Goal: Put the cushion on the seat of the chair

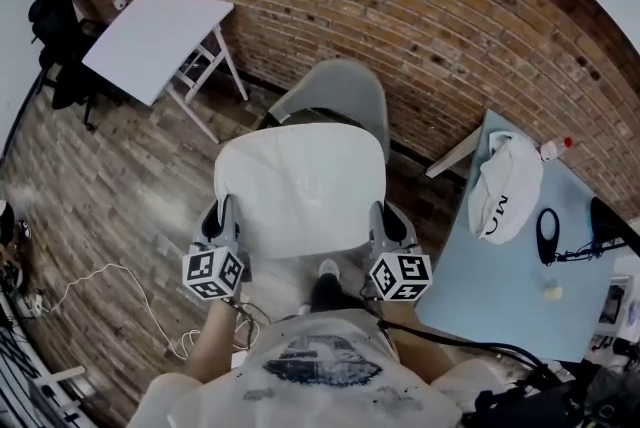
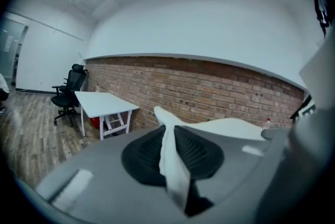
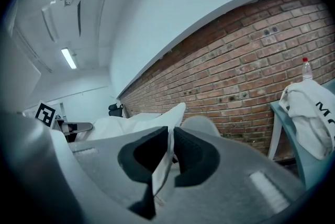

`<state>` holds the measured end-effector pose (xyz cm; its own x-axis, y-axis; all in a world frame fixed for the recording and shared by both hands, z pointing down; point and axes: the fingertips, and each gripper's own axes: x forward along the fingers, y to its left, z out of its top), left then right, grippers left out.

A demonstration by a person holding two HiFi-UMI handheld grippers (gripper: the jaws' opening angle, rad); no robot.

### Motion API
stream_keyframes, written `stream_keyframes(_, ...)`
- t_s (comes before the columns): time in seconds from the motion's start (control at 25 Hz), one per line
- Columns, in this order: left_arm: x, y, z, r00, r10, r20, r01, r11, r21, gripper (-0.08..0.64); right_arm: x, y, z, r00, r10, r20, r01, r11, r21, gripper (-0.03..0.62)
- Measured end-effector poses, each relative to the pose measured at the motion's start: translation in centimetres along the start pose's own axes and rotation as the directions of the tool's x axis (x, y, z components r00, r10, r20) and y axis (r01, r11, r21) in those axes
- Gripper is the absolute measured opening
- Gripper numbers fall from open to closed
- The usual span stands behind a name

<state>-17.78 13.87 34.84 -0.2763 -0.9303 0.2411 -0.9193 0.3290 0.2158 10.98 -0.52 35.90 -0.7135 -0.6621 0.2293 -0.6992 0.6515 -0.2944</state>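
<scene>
White cushion (image 1: 300, 191) is clamped at its sides in my left claw (image 1: 222, 218) and right claw (image 1: 385, 222), held before the chair (image 1: 342, 86), not yet laid on its seat.

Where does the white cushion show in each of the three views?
Head view: cushion at centre, over the chair.
Left gripper view: low centre, edge between the jaws.
Right gripper view: low centre, edge between the jaws.
Shared landmark: the brick wall.

The right tool (image 3: 171, 140) pinches the white cushion (image 3: 131, 123) edge before a brick wall (image 3: 235, 76).
</scene>
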Motion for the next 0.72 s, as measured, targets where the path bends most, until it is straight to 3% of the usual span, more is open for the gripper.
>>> stream_keyframes(0.32, 8.3, -2.5, 0.7, 0.998, -0.039, -0.05, 0.039, 0.999, 0.017, 0.038, 4.2, -5.1, 1.2, 0.999, -0.043, -0.013, 0.043, 0.998, 0.046, 0.032)
stream_keyframes(0.72, 14.6, -2.6, 0.7, 0.982, -0.147, -0.118, 0.153, 0.987, 0.045, 0.039, 5.9, -6.9, 0.6, 0.986, -0.168, -0.02, 0.169, 0.982, 0.086, 0.032)
